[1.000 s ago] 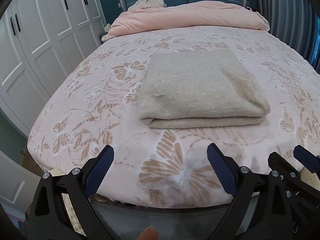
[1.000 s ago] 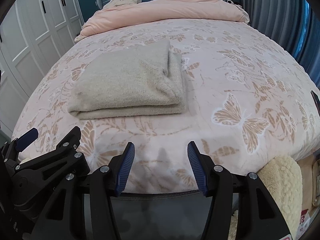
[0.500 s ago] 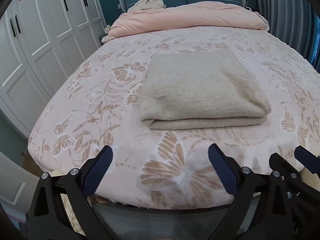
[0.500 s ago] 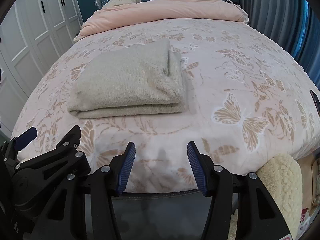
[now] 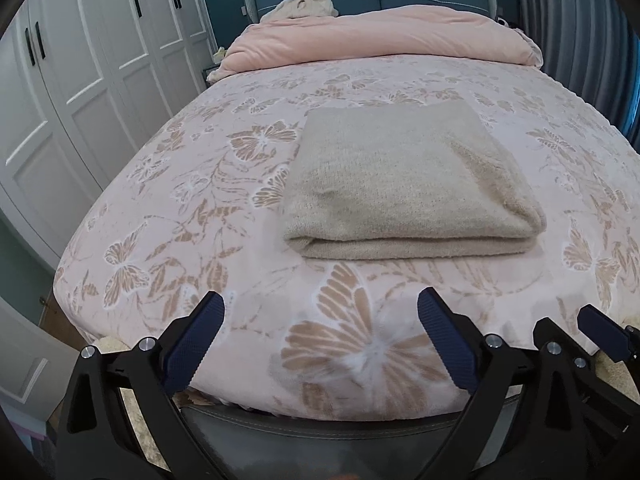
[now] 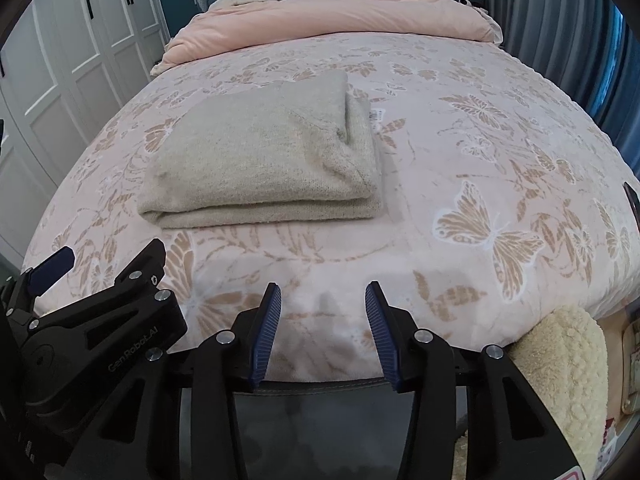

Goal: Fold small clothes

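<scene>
- A wide bed point(image 5: 192, 216) covered by a pink bedspread printed with tan butterflies is seen in both views, with a rolled pink duvet point(image 5: 380, 40) laid across its far end.
- A beige knitted garment point(image 5: 400, 184), folded into a thick rectangle with its folded edge toward the cameras, is laid flat on the middle of the bed, well apart from both grippers.
- The left gripper point(image 5: 320, 320) is held wide apart over the near bed edge, with nothing between its blue pads.
- The right gripper point(image 6: 322, 308) has just been closing; its jaws are seen part open, and nothing is held or touched.
</scene>
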Motion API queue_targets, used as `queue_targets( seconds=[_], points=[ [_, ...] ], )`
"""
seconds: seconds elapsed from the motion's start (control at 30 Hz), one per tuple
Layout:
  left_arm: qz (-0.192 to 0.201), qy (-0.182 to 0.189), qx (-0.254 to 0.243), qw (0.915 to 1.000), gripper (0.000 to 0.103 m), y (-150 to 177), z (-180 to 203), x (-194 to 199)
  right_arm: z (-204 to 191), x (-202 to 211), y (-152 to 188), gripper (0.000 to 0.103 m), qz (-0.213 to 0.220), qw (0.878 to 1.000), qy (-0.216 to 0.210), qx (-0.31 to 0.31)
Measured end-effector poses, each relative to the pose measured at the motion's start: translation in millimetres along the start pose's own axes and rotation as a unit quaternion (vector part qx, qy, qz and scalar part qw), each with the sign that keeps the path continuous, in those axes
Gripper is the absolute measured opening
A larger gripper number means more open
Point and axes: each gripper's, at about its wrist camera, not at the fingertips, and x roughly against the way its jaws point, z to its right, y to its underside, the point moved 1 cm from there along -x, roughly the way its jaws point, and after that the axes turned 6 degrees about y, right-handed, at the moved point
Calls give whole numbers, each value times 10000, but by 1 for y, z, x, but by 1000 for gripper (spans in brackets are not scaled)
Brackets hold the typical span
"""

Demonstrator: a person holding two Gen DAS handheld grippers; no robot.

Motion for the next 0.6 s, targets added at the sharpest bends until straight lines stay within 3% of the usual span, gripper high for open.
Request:
queue_targets(
  seconds=[0.6],
  points=[
    [-23,6,21,10000,95,1,-1,-1,-1,2,-1,45,34,10000,19,-1]
  ],
)
